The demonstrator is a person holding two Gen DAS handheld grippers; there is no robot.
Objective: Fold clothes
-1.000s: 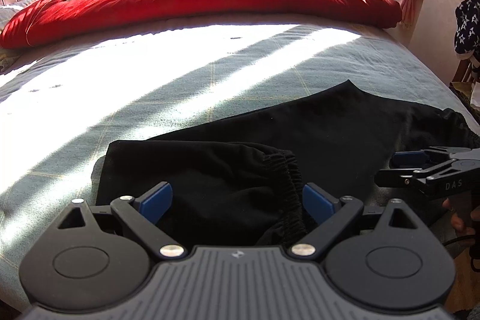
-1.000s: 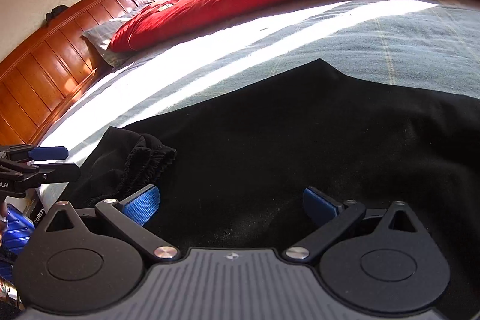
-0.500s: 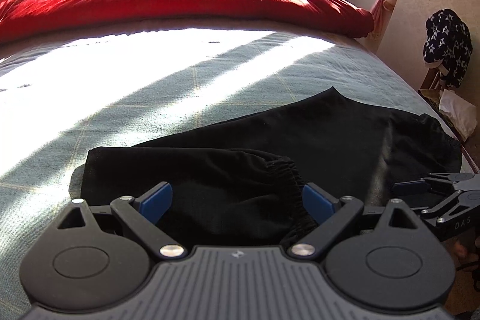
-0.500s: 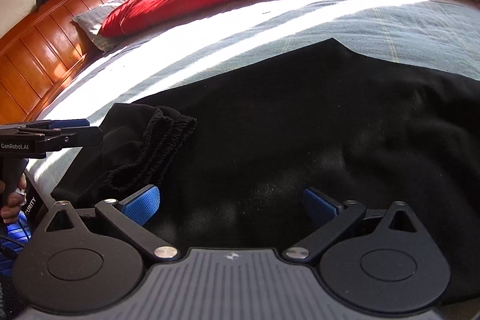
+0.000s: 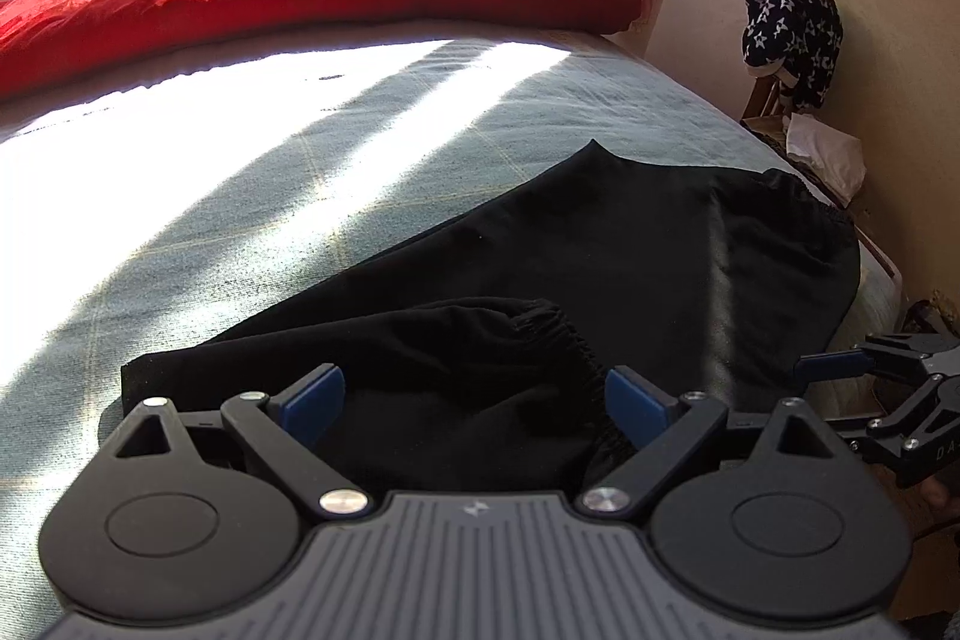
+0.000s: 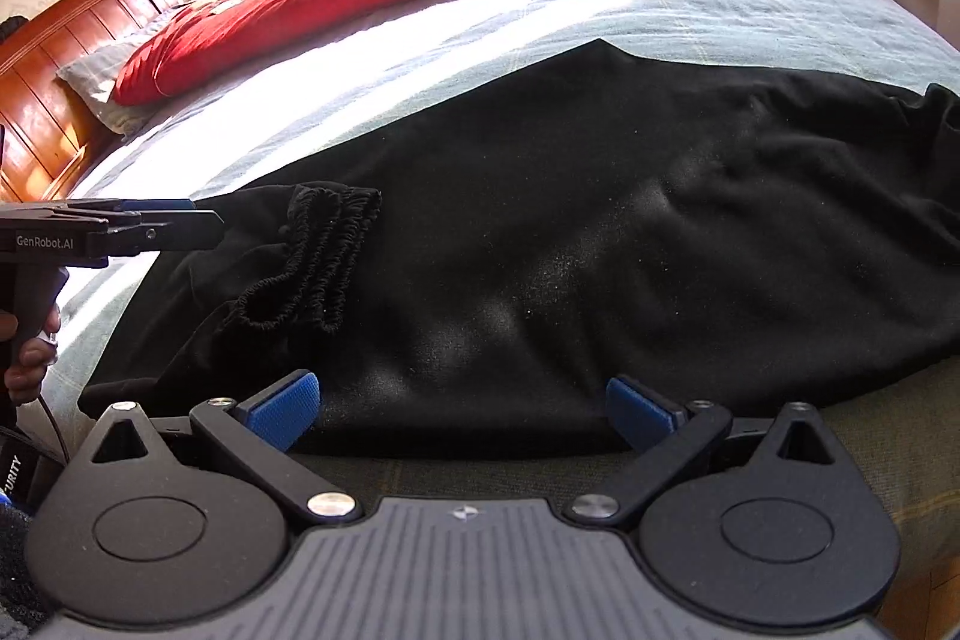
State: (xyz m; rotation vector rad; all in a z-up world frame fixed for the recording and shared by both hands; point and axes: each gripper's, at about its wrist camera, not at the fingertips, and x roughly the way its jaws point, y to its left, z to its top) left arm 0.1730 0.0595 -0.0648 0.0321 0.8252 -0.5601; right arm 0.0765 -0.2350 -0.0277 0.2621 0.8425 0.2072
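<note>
1. Both grippers, left [image 5: 474,403] and right [image 6: 462,409], I see spread wide, gripping nothing.
2. Black trousers [image 6: 600,232] lie flat along the bed's [image 5: 240,172] near edge, one elastic cuff [image 6: 312,259] folded back on top.

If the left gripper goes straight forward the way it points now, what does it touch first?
Most likely the folded-over cuffed leg of the black trousers, which lies right between the open fingers of the left gripper. Height above the cloth is unclear.
</note>
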